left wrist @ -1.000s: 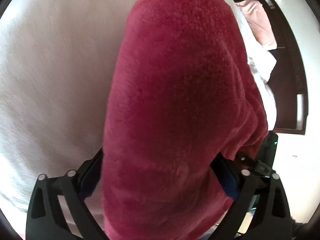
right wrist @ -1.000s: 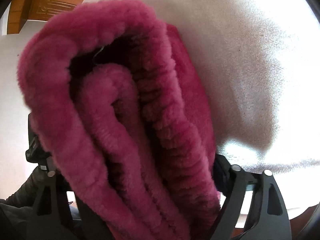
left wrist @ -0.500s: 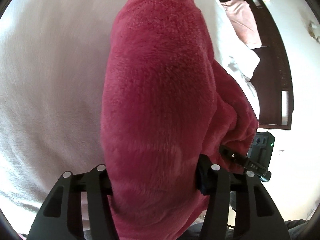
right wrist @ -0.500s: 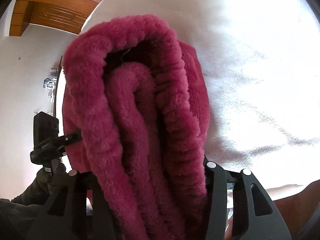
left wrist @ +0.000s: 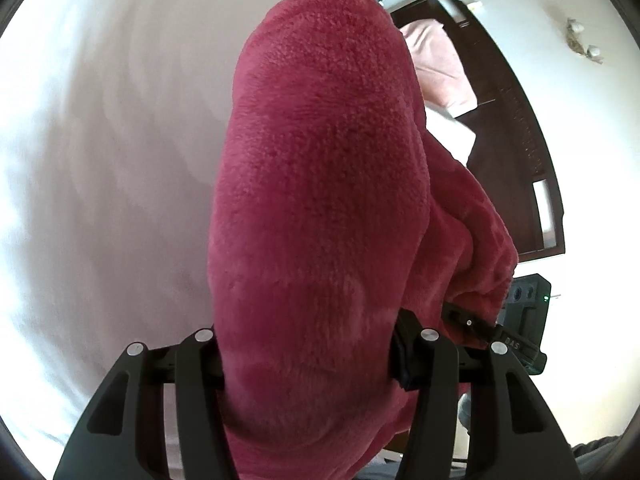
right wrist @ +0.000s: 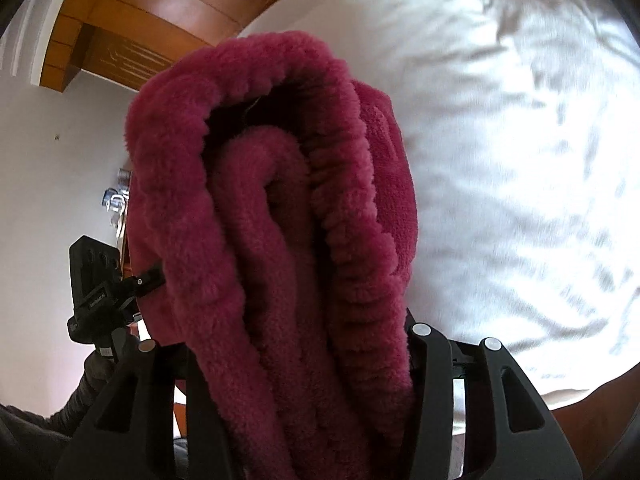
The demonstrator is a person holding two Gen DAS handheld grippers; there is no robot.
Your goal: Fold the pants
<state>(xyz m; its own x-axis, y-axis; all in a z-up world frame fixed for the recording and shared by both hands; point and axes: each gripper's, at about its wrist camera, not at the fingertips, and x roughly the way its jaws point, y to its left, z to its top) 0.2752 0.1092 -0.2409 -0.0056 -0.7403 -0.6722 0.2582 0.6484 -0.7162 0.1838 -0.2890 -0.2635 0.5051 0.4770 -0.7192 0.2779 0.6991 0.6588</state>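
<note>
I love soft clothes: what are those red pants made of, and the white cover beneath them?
The pants look like thick plush fleece, matte, with a deep fuzzy pile and a ribbed edge. The white cover looks like thin woven cotton, smooth and creased, though that's uncertain.

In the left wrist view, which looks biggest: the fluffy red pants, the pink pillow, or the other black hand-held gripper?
1. Fluffy crimson fleece pants, though nearness to the camera inflates them.
2. Pale pink pillow.
3. Right black hand-held gripper, partly hidden; close to the pillow, so unsure.
</note>
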